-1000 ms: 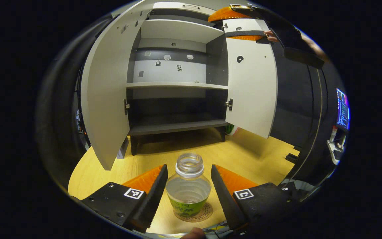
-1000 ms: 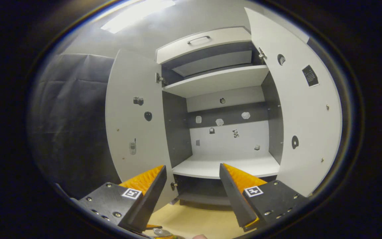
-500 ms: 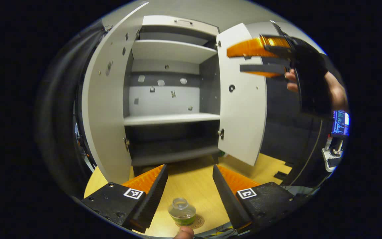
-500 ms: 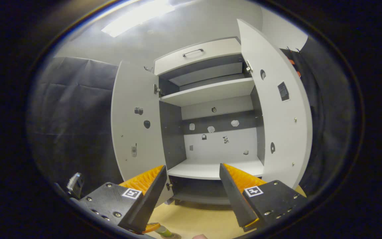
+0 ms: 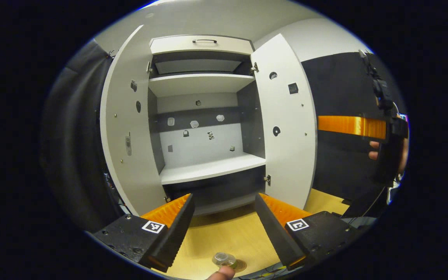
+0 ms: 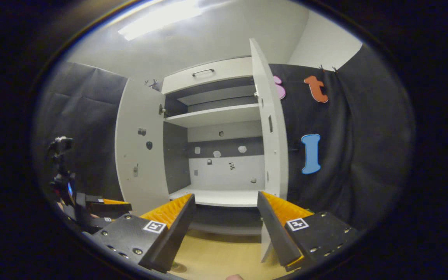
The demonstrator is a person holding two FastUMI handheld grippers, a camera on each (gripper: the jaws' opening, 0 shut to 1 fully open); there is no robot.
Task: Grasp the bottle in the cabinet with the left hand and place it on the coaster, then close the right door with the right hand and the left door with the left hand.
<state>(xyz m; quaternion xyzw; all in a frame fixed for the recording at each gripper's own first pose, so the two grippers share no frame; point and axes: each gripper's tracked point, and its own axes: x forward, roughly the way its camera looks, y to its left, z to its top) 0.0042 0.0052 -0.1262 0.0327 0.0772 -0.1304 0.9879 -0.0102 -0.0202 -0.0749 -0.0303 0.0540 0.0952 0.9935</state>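
Bottle stands on coaster, on table before cabinet; left gripper above bottle, fingers spread, empty; right gripper spread, empty, facing cabinet's right door; both doors open.

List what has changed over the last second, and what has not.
The left tool has risen away from the clear plastic bottle with the green label, which now shows small below it on the round coaster. The right tool has swung out to the right door and faces its edge. Both white cabinet doors, left door too, stay open; both tools stay open and empty.
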